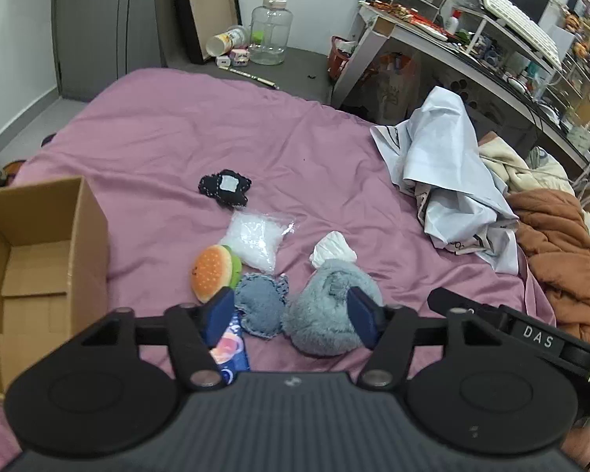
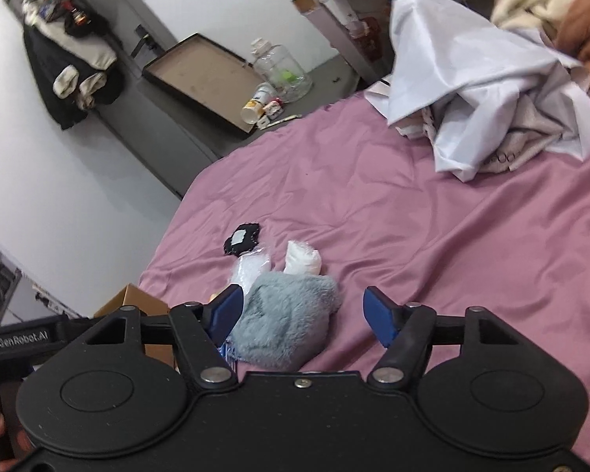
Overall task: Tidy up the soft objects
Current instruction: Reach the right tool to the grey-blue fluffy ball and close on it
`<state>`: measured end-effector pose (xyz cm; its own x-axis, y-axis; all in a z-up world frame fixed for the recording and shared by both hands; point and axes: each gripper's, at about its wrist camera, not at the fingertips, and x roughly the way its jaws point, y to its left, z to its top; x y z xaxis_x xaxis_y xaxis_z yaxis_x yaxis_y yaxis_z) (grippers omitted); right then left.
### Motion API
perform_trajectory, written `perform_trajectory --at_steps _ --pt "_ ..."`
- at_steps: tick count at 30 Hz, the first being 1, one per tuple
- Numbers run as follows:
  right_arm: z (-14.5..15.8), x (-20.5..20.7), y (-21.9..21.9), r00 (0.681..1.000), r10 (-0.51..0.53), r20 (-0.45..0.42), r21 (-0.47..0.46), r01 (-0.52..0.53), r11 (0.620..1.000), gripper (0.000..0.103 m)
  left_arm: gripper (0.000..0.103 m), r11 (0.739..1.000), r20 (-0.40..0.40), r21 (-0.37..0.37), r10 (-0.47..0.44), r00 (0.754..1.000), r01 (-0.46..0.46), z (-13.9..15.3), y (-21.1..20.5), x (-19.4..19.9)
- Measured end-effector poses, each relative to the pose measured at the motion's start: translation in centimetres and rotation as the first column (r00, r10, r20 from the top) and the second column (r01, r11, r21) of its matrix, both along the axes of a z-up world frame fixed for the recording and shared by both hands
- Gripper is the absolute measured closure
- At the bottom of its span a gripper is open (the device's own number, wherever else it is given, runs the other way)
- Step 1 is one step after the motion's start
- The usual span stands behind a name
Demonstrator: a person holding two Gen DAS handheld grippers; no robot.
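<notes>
Directly ahead of both tools, on the pink bedsheet (image 1: 224, 126), lies the fluffy grey-blue plush toy (image 1: 326, 310). Left hand-held gripper (image 1: 291, 316): jaws half open, gripping nothing; a frayed blue denim pouch (image 1: 261, 306) sits between them, and the right pad overlaps the plush's near left flank, contact not certain. Right hand-held gripper (image 2: 305, 312): jaws likewise parted, plush (image 2: 285, 320) between them but off to the left, hard by the left pad, clear gap on the right; nothing held. The plush's long axis seems to run near-to-far, its white stuffed end (image 1: 330, 249) farthest away. Right tool appears better centred on the plush; left better on the pouch. Crowding it at left: orange burger-shaped cushion (image 1: 212, 271), clear bag of white filling (image 1: 255, 242), a blue printed packet (image 1: 230, 348) under the left pad; black knitted patch (image 1: 225, 188) farther off. Open cardboard box (image 1: 31, 259) stands near left, likely destination. Main risk: pinching a neighbour along with it.
</notes>
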<state>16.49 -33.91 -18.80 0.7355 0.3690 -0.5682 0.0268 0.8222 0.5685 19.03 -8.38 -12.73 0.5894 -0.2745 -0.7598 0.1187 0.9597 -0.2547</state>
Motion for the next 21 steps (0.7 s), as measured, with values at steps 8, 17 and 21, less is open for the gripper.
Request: perform_trajectory --at_steps 8,17,21 --pt "-2.2 1.8 -0.3 0.998 0.004 -0.065 0.068 0.001 0.998 0.059 0.061 0.998 -0.061 -0.066 0.019 0.998 -0.023 -2.7 -1.0 1.8" --pt "-4.2 3.0 -0.2 0.991 0.032 -0.131 0.16 -0.011 0.987 0.066 0.069 0.989 -0.123 -0.135 0.049 0.991 -0.066 -5.8 -1.5 3.7" --pt "-4.5 3.3 0.2 0.989 0.049 -0.137 0.165 -0.026 0.986 0.066 0.07 0.984 -0.141 -0.159 0.053 0.989 -0.075 -6.6 -1.6 4.4"
